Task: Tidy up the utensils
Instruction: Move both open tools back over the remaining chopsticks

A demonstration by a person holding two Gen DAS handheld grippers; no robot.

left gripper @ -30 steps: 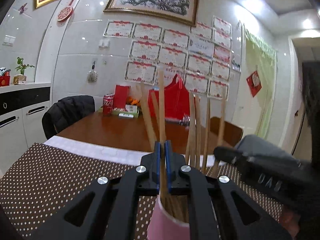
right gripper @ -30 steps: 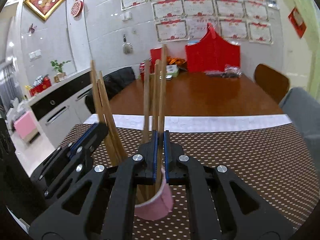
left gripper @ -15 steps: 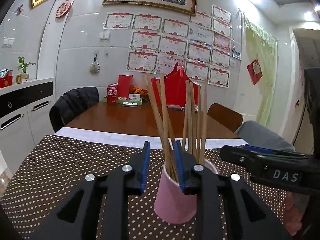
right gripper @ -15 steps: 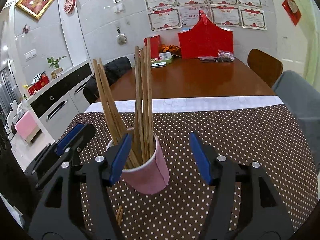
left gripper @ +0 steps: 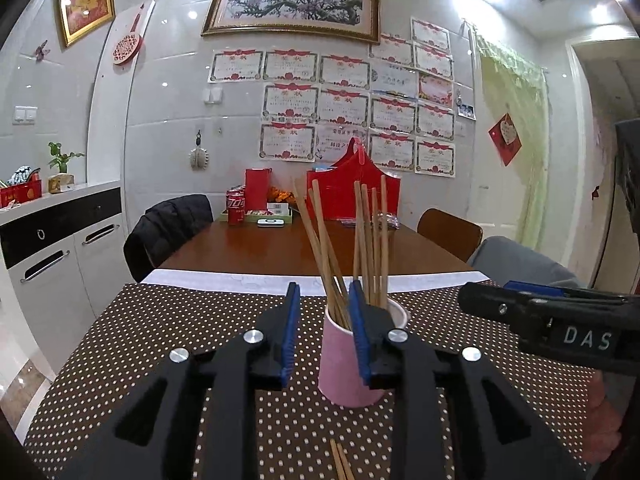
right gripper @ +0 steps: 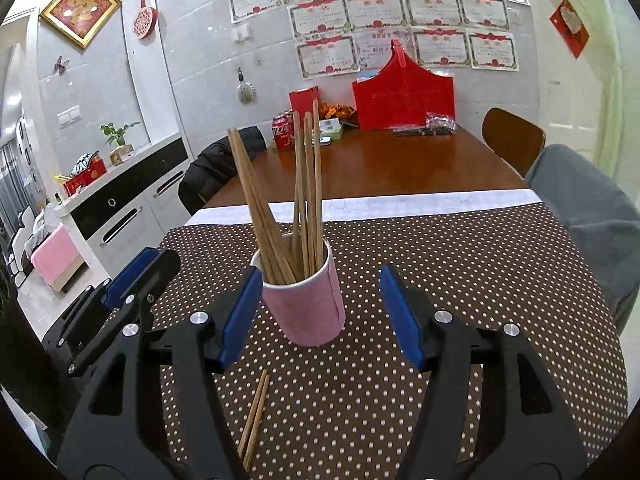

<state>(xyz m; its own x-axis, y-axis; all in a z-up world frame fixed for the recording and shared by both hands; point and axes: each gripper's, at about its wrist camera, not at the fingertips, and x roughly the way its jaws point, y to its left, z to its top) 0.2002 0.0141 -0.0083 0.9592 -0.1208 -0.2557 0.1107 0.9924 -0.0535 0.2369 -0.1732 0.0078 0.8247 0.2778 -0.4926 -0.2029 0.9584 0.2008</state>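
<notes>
A pink cup (left gripper: 344, 364) (right gripper: 308, 308) stands upright on the brown dotted cloth (right gripper: 440, 248), holding several wooden chopsticks (left gripper: 372, 240) (right gripper: 308, 184). My left gripper (left gripper: 324, 298) sits just short of the cup with its jaws opening a little; nothing is pressed between the pads. My right gripper (right gripper: 320, 280) is open wide, with the cup ahead of its blue pads (right gripper: 400, 320) and untouched. Each gripper shows in the other's view: the left gripper (right gripper: 140, 276) and the right gripper (left gripper: 480, 300). A loose pair of chopsticks (right gripper: 254, 416) (left gripper: 340, 460) lies flat on the cloth, nearer than the cup.
Beyond the cloth is a wooden table (left gripper: 280, 248) with a red can (left gripper: 236, 208), a red bag (right gripper: 404, 100) and small items at the far end. Chairs (right gripper: 512, 140) stand around it. A cabinet (left gripper: 60, 248) runs along the left. A grey-clad leg (right gripper: 580, 200) is at right.
Both grippers were shut on upright chopsticks in the cup. They have let go, opened and drawn back, so the cup now stands farther ahead of them.
</notes>
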